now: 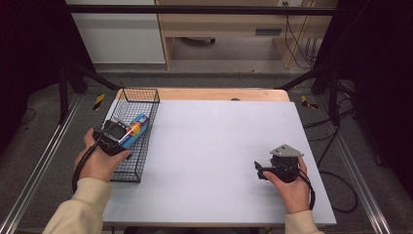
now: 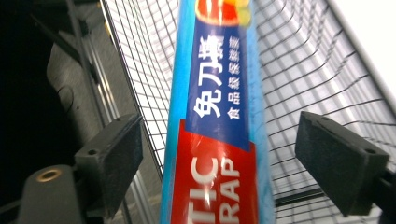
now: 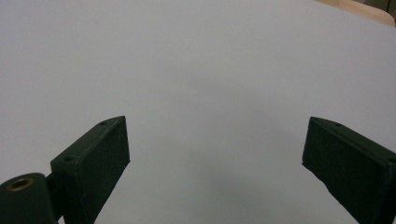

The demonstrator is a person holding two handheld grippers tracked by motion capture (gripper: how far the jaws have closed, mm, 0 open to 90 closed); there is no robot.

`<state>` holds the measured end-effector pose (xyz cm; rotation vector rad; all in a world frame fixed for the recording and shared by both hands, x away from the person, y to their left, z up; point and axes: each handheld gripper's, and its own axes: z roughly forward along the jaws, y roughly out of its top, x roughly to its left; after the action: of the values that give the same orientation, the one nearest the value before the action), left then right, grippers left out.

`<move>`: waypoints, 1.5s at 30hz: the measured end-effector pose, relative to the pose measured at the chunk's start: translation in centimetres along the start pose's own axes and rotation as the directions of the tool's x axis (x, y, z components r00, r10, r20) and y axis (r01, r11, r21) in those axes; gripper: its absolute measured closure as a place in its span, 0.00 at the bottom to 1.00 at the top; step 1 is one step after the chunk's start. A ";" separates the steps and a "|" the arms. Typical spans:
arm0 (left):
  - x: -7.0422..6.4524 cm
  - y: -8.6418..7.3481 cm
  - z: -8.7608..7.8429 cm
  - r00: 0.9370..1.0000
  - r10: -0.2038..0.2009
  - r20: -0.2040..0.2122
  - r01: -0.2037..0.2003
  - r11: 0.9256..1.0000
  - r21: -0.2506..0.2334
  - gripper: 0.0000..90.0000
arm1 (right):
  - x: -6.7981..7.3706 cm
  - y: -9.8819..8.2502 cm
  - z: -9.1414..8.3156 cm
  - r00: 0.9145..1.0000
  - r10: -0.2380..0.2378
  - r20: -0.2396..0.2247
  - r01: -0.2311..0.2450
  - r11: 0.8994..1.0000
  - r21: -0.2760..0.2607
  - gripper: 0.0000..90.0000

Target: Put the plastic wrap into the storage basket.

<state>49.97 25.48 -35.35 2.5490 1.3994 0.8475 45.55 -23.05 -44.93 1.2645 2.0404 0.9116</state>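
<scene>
A long blue and red plastic wrap box point(image 1: 136, 126) lies in the black wire basket point(image 1: 146, 100) at the table's left edge. My left gripper point(image 1: 127, 131) hangs over the basket, open. In the left gripper view the box point(image 2: 219, 116) runs up between the jaws of this gripper point(image 2: 224, 158), with a gap to each black pad point(image 2: 112, 158). My right gripper point(image 1: 258, 169) rests low over the white table top point(image 1: 209, 141) at the front right, pointing left. It is open point(image 3: 215, 158) with nothing between its pads point(image 3: 100, 154).
The basket's wire wall point(image 2: 322, 60) curves around the box. A strip of bare wood point(image 1: 219, 94) shows at the table's far edge. Metal rails point(image 1: 44, 161) and cables point(image 1: 341, 185) run along the floor on both sides.
</scene>
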 end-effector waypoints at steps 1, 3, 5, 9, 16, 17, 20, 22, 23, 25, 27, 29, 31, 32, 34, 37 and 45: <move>0.0 0.0 -0.5 1.000 -0.005 0.012 0.005 0.999 -0.034 0.12 | 0.0 0.0 -0.1 1.000 0.000 0.004 0.000 1.000 -0.006 0.08; -0.2 0.2 -1.4 0.999 -0.005 0.035 0.009 0.996 -0.092 0.12 | -0.1 0.0 -0.2 1.000 -0.002 0.008 0.002 1.000 -0.013 0.07; -0.6 0.4 -2.4 0.999 -0.004 0.052 0.012 0.987 -0.161 0.10 | -0.1 0.1 -0.3 1.000 -0.007 0.020 0.007 1.000 -0.021 0.07; -1.6 1.0 -4.3 0.996 0.040 0.081 -0.014 0.957 -0.291 0.08 | -0.2 0.2 -0.6 0.999 -0.020 0.026 0.021 0.998 -0.052 0.05; -3.1 1.7 -5.7 0.989 0.097 0.116 -0.033 0.887 -0.461 0.06 | -0.3 0.4 -1.4 0.999 -0.027 0.030 0.031 0.991 -0.128 0.05; -3.3 1.8 -5.8 0.987 0.104 0.125 -0.032 0.877 -0.480 0.06 | -0.2 0.4 -1.5 0.999 -0.030 0.033 0.034 0.991 -0.132 0.05; -3.7 2.1 -5.9 0.981 0.128 0.148 -0.034 0.855 -0.517 0.05 | 0.1 0.3 -1.8 0.997 -0.056 0.052 0.062 0.989 -0.132 0.05; -4.2 2.4 -5.9 0.976 0.155 0.152 -0.051 0.842 -0.537 0.05 | 0.4 0.2 -1.9 0.995 -0.070 0.073 0.078 0.990 -0.118 0.05; -4.5 2.4 -5.9 0.974 0.161 0.160 -0.046 0.831 -0.554 0.05 | 0.4 0.1 -1.9 0.994 -0.076 0.077 0.084 0.990 -0.116 0.05; -5.1 2.5 -5.7 0.968 0.173 0.183 -0.036 0.813 -0.581 0.05 | 0.4 -0.2 -2.1 0.994 -0.070 0.083 0.079 0.991 -0.111 0.05; -5.8 2.6 -5.7 0.967 0.184 0.176 -0.040 0.791 -0.610 0.06 | 0.4 -0.4 -2.3 0.994 -0.065 0.086 0.074 0.992 -0.106 0.05; -6.4 2.7 -5.5 0.962 0.188 0.199 -0.017 0.767 -0.642 0.06 | 0.4 -0.7 -2.5 0.995 -0.051 0.085 0.060 0.993 -0.106 0.05; -6.7 2.9 -5.3 0.951 0.196 0.241 0.009 0.758 -0.652 0.06 | 0.4 -1.1 -2.9 0.995 -0.040 0.088 0.049 0.993 -0.105 0.05; -6.9 3.0 -5.2 0.943 0.201 0.263 0.023 0.753 -0.657 0.06 | 0.3 -1.3 -3.0 0.996 -0.036 0.086 0.045 0.993 -0.105 0.05; -7.1 3.2 -4.7 0.915 0.195 0.353 0.095 0.745 -0.660 0.06 | 0.2 -1.6 -3.2 0.996 -0.024 0.087 0.033 0.994 -0.100 0.06; -7.5 3.8 -4.2 0.906 0.195 0.375 0.117 0.736 -0.667 0.06 | -0.1 -1.8 -3.4 0.996 -0.014 0.091 0.023 0.995 -0.102 0.06; -10.0 4.7 -2.6 0.876 0.247 0.414 0.107 0.738 -0.666 0.06 | -0.4 -2.1 -3.5 0.995 -0.004 0.095 0.013 0.995 -0.098 0.06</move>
<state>47.96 14.35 -35.67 2.0271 0.6598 0.5247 41.97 -25.00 -44.36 1.2215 1.9026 0.9196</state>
